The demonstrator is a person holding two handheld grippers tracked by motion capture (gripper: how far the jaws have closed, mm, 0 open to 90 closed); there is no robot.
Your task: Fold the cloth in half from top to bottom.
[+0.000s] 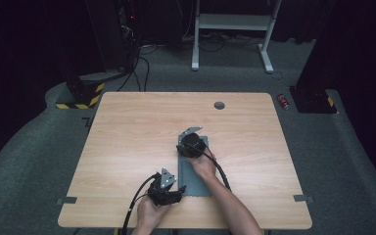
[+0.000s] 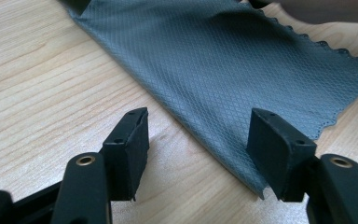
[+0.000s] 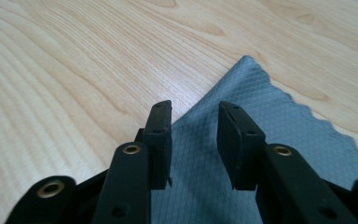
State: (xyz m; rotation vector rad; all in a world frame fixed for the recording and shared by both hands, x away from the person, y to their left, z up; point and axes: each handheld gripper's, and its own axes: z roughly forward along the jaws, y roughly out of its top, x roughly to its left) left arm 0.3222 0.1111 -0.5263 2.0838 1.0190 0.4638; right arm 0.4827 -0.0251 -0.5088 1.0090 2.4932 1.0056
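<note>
the grey cloth (image 1: pixel 194 174) lies lengthwise away from the person, left tongs (image 2: pixel 198 149) apart at its near corner, right tongs (image 3: pixel 195 140) apart, empty, over its far end.

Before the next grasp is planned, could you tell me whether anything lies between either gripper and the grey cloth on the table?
Nothing visible does. The left gripper stands open at the near edge of the grey cloth; the right gripper is open over its far corner, only bare table beyond.
</note>
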